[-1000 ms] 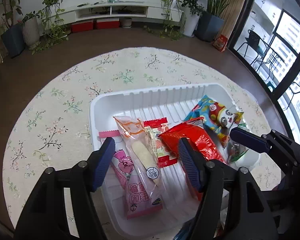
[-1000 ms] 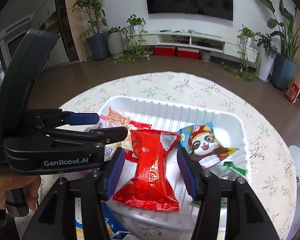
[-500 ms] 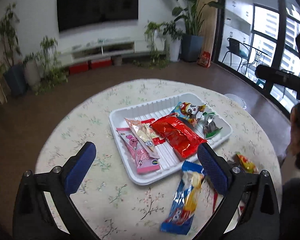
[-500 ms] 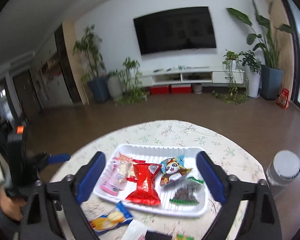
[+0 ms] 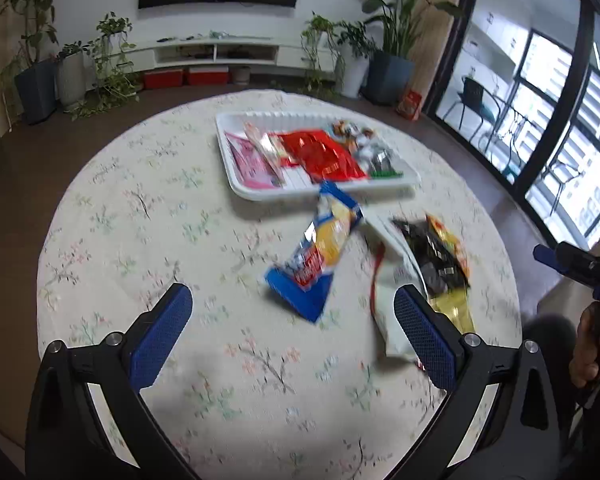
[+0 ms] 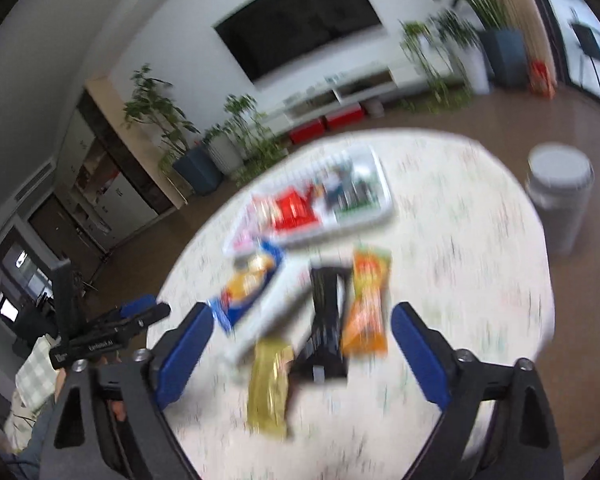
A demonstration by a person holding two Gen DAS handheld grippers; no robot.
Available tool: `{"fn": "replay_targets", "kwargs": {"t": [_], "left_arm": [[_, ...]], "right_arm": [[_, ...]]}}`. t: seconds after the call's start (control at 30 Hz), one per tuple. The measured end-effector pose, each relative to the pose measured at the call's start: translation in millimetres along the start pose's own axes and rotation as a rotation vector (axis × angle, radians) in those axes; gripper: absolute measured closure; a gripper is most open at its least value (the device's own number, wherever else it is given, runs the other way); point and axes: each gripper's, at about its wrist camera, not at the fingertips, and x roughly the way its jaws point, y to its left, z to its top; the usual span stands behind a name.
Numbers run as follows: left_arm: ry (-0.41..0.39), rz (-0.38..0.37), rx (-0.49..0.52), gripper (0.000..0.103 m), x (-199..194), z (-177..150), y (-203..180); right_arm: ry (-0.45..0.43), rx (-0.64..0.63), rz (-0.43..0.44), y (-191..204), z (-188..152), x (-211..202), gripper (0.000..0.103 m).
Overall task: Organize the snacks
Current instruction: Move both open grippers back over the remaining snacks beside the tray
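A white tray (image 5: pixel 328 195) on the round floral table holds a red packet (image 5: pixel 320 152), a pink packet (image 5: pixel 248 162) and others. In front of the tray lie loose snacks: a blue-and-yellow packet (image 5: pixel 320 252), a white packet (image 5: pixel 392 292) and a black packet (image 5: pixel 432 252). My left gripper (image 5: pixel 292 294) hovers wide open over the table, short of them, empty. The blurred right wrist view shows the tray (image 6: pixel 384 200), black packet (image 6: pixel 326 320), an orange packet (image 6: pixel 366 304) and a gold packet (image 6: pixel 270 384). My right gripper (image 6: pixel 302 312) stands above these, its jaws closing a little, gripping nothing.
A grey lidded canister (image 6: pixel 560 196) stands beyond the table's right side. The right gripper (image 5: pixel 560 258) and a hand (image 5: pixel 592 344) show at the right edge of the left wrist view. The left gripper (image 6: pixel 140 312) sits off the table's left edge. Potted plants line the far wall.
Both grippers have drawn back from the tray and opened wide. The red packet and the pink one stay in the tray. Loose packets on the table have come into view.
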Motion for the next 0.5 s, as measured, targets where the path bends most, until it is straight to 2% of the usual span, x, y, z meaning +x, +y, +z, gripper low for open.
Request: {"fn": "replay_targets", "kwargs": {"t": [0.07, 0.13, 0.37, 0.5], "left_arm": [[0.028, -0.009, 0.017, 0.001, 2, -7, -8], [0.039, -0.024, 0.026, 0.001, 6, -10, -13], [0.079, -0.019, 0.073, 0.001, 18, 0, -19], [0.100, 0.001, 0.130, 0.001, 34, 20, -16]], "right_arm": [[0.047, 0.030, -0.023, -2, -19, 3, 0.020], [0.082, 0.043, -0.027, -1, -32, 8, 0.021], [0.095, 0.006, -0.028, 9, -51, 14, 0.021], [0.098, -0.012, -0.027, 14, -55, 14, 0.021]]}}
